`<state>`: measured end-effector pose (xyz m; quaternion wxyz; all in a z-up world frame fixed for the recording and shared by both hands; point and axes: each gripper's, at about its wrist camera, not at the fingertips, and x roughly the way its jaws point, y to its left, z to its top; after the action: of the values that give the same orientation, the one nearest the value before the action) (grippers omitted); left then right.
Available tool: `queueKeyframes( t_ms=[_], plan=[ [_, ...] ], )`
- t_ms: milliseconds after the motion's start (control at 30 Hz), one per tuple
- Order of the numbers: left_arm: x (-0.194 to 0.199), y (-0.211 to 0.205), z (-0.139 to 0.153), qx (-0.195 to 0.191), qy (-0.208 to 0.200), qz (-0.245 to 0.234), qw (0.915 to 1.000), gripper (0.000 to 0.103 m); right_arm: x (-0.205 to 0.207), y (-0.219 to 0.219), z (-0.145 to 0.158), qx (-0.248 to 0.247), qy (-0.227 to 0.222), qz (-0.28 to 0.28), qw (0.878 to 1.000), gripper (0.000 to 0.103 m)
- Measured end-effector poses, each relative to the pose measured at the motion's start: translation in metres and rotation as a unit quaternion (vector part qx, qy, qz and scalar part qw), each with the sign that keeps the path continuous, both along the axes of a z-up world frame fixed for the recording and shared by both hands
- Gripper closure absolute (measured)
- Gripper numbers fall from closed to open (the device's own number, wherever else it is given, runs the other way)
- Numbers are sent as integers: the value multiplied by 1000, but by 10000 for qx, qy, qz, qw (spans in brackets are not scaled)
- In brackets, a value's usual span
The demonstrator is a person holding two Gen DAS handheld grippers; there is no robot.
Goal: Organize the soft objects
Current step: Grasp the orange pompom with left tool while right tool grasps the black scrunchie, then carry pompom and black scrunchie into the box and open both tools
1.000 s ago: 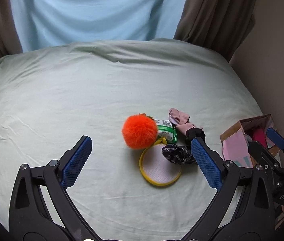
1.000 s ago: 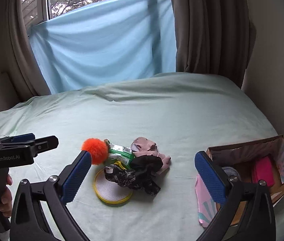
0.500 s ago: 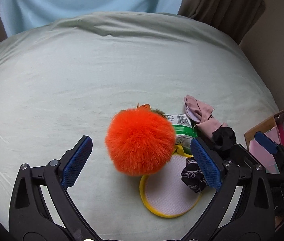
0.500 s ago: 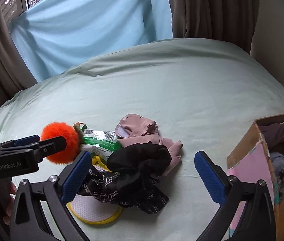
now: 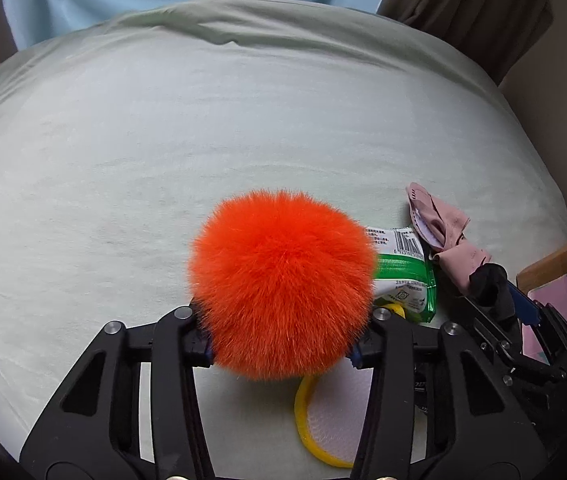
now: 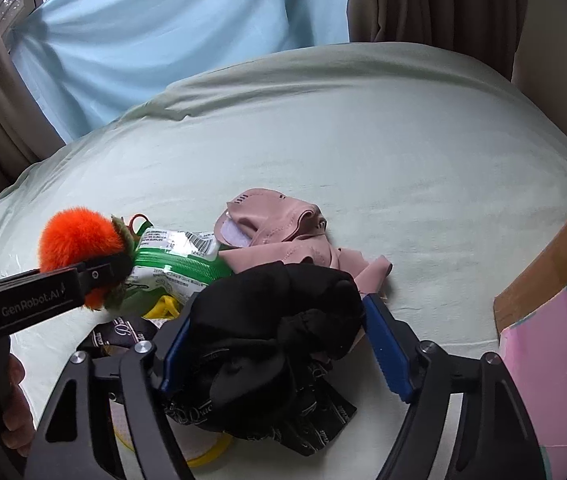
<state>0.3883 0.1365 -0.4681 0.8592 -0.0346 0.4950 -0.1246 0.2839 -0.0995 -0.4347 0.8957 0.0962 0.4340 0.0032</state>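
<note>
A fluffy orange pom-pom (image 5: 283, 284) lies on the pale green bed sheet. My left gripper (image 5: 281, 350) is shut on it, both pads pressed into the fur; it shows in the right wrist view (image 6: 79, 240) too. My right gripper (image 6: 275, 344) has its blue pads around a black fabric bundle (image 6: 279, 320), touching it on both sides, with the jaws partly closed. A pink cloth (image 6: 283, 232) and a green-white packet (image 6: 175, 256) lie just behind. A yellow-rimmed hoop (image 5: 323, 420) lies under the pile.
A cardboard box (image 6: 555, 300) with pink sides stands at the right on the bed; it also shows in the left wrist view (image 5: 559, 276). A blue sheet (image 6: 163, 28) and brown curtains (image 6: 435, 4) hang behind the bed. The wall is at the far right.
Both grippers moved forward and down onto the pile. The left jaws closed on the orange pom-pom. The right jaws narrowed around the black fabric bundle.
</note>
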Motion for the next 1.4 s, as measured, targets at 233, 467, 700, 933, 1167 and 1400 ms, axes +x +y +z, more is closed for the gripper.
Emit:
queueKeyframes(
  t_ms=[233, 467, 700, 933, 1167, 1400],
  plan=[
    [2, 4, 8, 9, -206, 9, 9998, 69, 1, -3, -9, 87, 158, -15, 9998, 63],
    [-2, 3, 23, 21, -370, -68, 9993, 70, -3, -7, 6, 71, 8, -92, 9999, 72],
    [-18, 3, 55, -16, -553, -52, 9985, 70, -12, -9, 36, 78, -199, -87, 9997, 72],
    [-50, 6, 104, -38, -813, -13, 9967, 70, -42, -10, 85, 109, -509, -54, 9986, 72],
    [-96, 0, 179, -61, -955, -20, 9954, 70, -87, -20, 159, 206, -674, -13, 9975, 72],
    [-140, -35, 246, -150, -1017, -114, 9946, 70, -128, -51, 233, 228, -737, -131, 9969, 72]
  ],
)
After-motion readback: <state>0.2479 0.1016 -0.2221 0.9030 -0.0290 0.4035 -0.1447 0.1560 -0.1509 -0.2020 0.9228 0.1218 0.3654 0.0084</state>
